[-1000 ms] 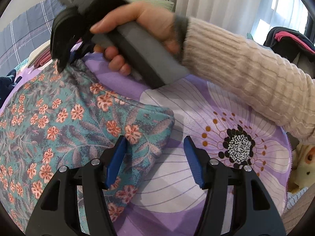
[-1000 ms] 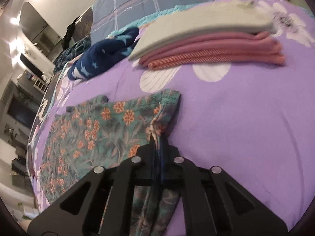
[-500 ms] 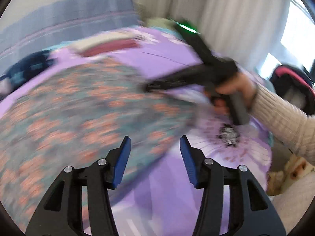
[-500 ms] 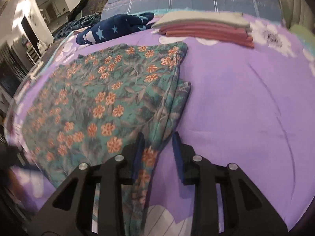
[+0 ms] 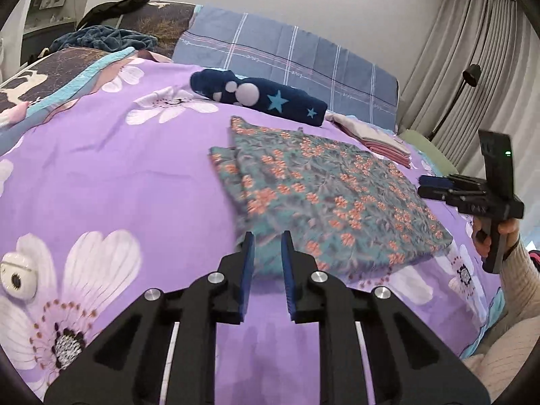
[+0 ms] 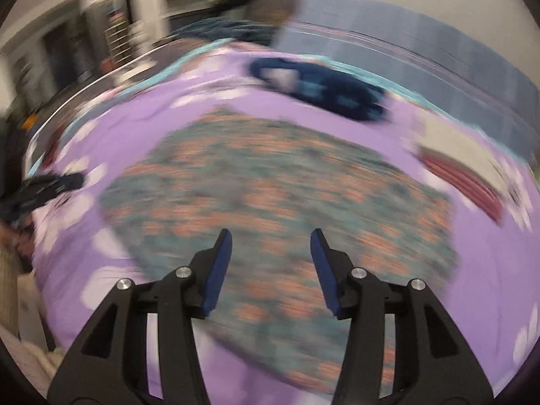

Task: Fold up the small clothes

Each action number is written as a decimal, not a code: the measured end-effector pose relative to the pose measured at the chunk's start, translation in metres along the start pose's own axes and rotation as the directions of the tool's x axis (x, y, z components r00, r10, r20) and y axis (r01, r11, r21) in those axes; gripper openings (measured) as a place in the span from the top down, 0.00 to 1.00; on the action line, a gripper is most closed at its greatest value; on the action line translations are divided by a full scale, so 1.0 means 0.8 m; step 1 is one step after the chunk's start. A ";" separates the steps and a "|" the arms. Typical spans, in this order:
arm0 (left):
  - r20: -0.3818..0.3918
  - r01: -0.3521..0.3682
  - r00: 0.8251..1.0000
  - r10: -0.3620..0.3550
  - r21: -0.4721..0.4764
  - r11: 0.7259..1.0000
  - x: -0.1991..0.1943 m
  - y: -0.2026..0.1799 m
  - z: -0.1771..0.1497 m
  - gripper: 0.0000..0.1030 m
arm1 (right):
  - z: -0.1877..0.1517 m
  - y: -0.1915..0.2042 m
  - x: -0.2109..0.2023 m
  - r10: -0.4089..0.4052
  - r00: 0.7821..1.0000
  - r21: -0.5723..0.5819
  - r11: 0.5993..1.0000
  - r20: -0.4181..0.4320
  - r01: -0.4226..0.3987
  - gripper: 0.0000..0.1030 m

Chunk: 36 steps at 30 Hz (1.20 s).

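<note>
A teal garment with orange flowers lies folded flat on the purple flowered bedspread. My left gripper hovers at the garment's near edge, its blue pads a narrow gap apart and empty. My right gripper is open and empty above the garment, in a blurred view. It also shows in the left wrist view, held at the garment's right side.
A navy star-print garment lies behind the floral one. A stack of folded pink and beige clothes sits at the back right. A blue plaid pillow is at the headboard. A small white device lies at the left.
My right gripper let go of the floral garment, opened wide and pulled back to its right side. My left gripper swung round to the garment's near edge and narrowed its gap.
</note>
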State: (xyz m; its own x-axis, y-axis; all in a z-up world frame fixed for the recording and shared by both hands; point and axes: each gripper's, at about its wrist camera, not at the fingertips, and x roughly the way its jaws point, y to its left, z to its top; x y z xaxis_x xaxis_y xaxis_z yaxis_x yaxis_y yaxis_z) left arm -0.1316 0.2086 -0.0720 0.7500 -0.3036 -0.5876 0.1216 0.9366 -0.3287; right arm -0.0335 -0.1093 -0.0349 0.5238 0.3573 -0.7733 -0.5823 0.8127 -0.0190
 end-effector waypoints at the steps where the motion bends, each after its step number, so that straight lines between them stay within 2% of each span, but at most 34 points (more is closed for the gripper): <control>1: -0.001 -0.004 1.000 0.004 -0.008 1.000 0.001 0.005 -0.003 0.83 | 0.004 0.023 0.008 0.023 1.000 -0.041 0.999 0.000 -0.023 0.51; 5: 0.001 0.009 1.000 -0.009 -0.036 0.999 0.003 0.026 -0.012 0.83 | 0.006 0.134 0.026 0.094 0.995 -0.262 0.961 0.027 -0.084 0.50; 7: -0.001 0.010 1.000 -0.010 -0.035 0.999 0.007 0.032 -0.012 0.83 | 0.004 0.182 0.038 0.094 0.995 -0.357 0.931 0.043 -0.072 0.50; 10: -0.004 0.013 1.000 -0.013 -0.037 0.999 0.008 0.043 -0.014 0.83 | -0.001 0.222 0.055 0.084 0.996 -0.432 0.900 0.040 -0.059 0.50; 18: 0.014 -0.003 1.000 0.005 -0.114 0.993 0.006 0.082 -0.022 0.82 | -0.019 0.283 0.091 -0.047 0.992 -0.602 0.791 0.116 0.108 0.49; 23: 0.037 0.006 0.999 -0.002 -0.118 0.993 0.000 0.088 -0.019 0.82 | -0.020 0.299 0.115 -0.104 0.982 -0.642 0.745 0.155 0.180 0.49; 24: 0.037 0.006 0.999 -0.001 -0.115 0.993 0.000 0.088 -0.018 0.81 | -0.018 0.298 0.120 -0.112 0.981 -0.636 0.749 0.157 0.187 0.54; 25: 0.037 0.006 0.999 -0.002 -0.113 0.994 0.000 0.089 -0.017 0.81 | -0.016 0.297 0.124 -0.112 0.983 -0.631 0.754 0.148 0.181 0.71; 26: 0.036 0.008 0.999 -0.004 -0.112 0.994 0.001 0.090 -0.016 0.81 | -0.014 0.295 0.129 -0.102 0.987 -0.627 0.763 0.123 0.157 0.96; 27: 0.034 0.009 0.999 -0.005 -0.112 0.994 0.002 0.091 -0.015 0.81 | -0.011 0.292 0.133 -0.084 0.992 -0.613 0.780 0.092 0.123 0.98; 28: 0.034 0.010 0.999 -0.006 -0.112 0.994 0.003 0.092 -0.014 0.81 | -0.007 0.290 0.128 -0.048 0.995 -0.586 0.806 0.085 0.089 0.98; 29: 0.032 0.013 0.999 -0.009 -0.113 0.994 0.004 0.093 -0.012 0.81 | -0.006 0.290 0.119 -0.023 0.995 -0.576 0.814 0.098 0.075 0.98; 31: 0.017 0.020 1.000 -0.018 -0.108 0.994 0.010 0.094 -0.007 0.81 | -0.008 0.294 0.103 -0.005 0.991 -0.589 0.804 0.131 0.082 0.98; 34: -0.018 0.027 0.999 -0.029 -0.085 0.996 0.025 0.092 0.002 0.79 | -0.017 0.296 0.108 0.009 0.994 -0.620 0.782 0.106 0.059 0.99; 36: -0.039 0.032 0.999 -0.034 -0.063 0.998 0.038 0.087 0.012 0.69 | -0.019 0.293 0.117 0.004 0.996 -0.612 0.789 0.087 0.050 0.99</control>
State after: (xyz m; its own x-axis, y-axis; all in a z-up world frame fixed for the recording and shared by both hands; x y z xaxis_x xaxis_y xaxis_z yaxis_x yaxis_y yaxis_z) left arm -0.0938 0.2662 -0.1054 0.7198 -0.3423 -0.6040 0.1046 0.9135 -0.3931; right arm -0.1306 0.1076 -0.1214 0.5735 0.3997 -0.7150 -0.8139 0.3773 -0.4419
